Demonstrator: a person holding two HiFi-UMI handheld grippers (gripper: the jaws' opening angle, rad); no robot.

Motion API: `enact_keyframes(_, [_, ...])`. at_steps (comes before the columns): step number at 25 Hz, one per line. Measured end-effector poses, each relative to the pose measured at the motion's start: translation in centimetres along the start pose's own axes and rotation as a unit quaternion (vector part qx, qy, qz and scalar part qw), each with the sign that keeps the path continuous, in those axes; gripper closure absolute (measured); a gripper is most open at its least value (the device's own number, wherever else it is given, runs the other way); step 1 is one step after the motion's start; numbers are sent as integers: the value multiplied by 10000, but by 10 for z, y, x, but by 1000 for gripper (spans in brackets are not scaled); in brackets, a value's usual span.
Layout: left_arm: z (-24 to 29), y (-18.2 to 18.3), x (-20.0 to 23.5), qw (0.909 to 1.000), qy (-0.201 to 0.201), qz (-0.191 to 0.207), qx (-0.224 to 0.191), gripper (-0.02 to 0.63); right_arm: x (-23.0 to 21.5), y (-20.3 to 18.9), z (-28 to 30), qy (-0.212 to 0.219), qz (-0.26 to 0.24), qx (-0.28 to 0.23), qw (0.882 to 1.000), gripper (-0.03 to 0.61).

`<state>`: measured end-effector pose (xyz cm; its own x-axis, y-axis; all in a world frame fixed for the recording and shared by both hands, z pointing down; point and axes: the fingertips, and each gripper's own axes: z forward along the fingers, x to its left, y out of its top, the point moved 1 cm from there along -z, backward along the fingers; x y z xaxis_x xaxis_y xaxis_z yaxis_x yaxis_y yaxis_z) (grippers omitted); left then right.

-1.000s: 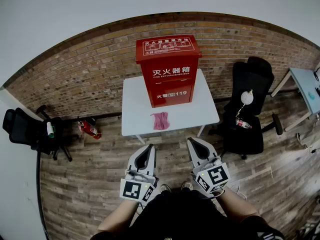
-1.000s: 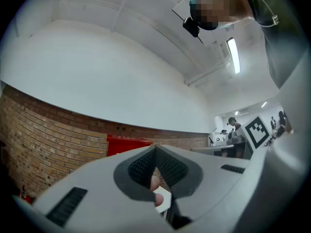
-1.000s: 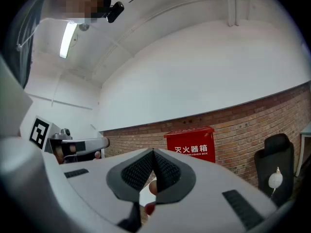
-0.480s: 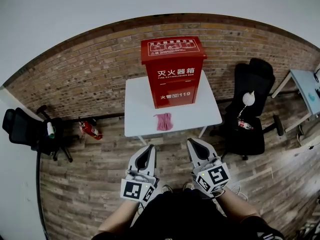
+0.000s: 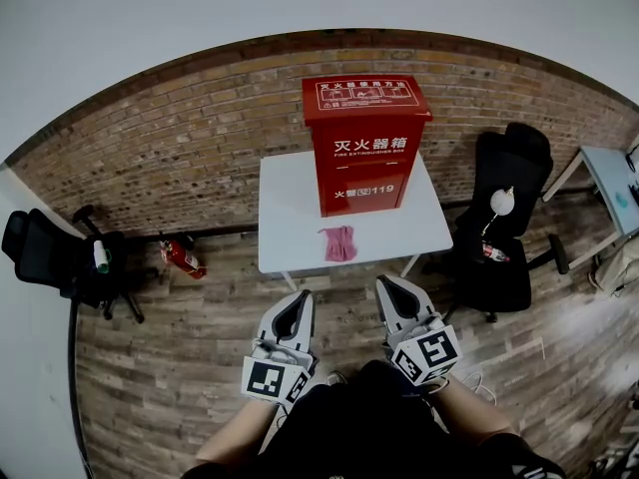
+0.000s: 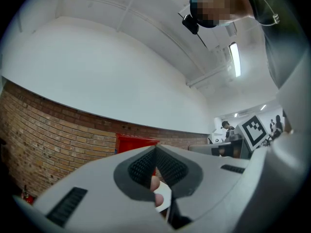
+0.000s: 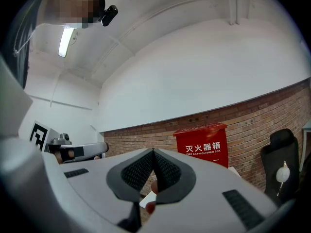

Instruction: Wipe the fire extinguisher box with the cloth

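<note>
Rough brick wall [image 5: 180,158], wood-plank floor [image 5: 170,367]; a white square table [image 5: 285,218] carried the boxy red metal fire extinguisher box [image 5: 364,148] and a crumpled pink cloth [image 5: 338,242]. The left gripper [image 5: 303,297] and the right gripper [image 5: 383,283] had their jaws pressed together, empty.

An office-like room: brick wall [image 5: 180,138], plank floor [image 5: 170,367], black swivel chairs [image 5: 509,218], white table [image 5: 285,228], corner desk [image 5: 609,183].

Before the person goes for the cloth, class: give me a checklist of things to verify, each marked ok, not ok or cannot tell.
1. Cloth lying free on the table, in front of the fire extinguisher box: ok.
2. That box upright, front unblocked: ok.
3. Left gripper open for a grasp: not ok, shut and empty.
4. Right gripper open: not ok, shut and empty.
5. Grippers over the table: not ok, both short of its near edge.
6. Cloth dry: cannot tell.
</note>
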<state>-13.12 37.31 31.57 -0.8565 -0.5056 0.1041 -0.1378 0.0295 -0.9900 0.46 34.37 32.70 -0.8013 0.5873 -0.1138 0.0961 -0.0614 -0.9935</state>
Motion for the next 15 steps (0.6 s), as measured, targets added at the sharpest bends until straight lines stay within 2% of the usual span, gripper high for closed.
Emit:
enact_keyframes(8, [-4,-5,30,9999,126,-92,51,580,8,-6,28,63,84,78,9999,558])
enact_keyframes(15, [21,-12,48,9998,138,-64,119,580,-9,-14,55,135,127,156,9997,558])
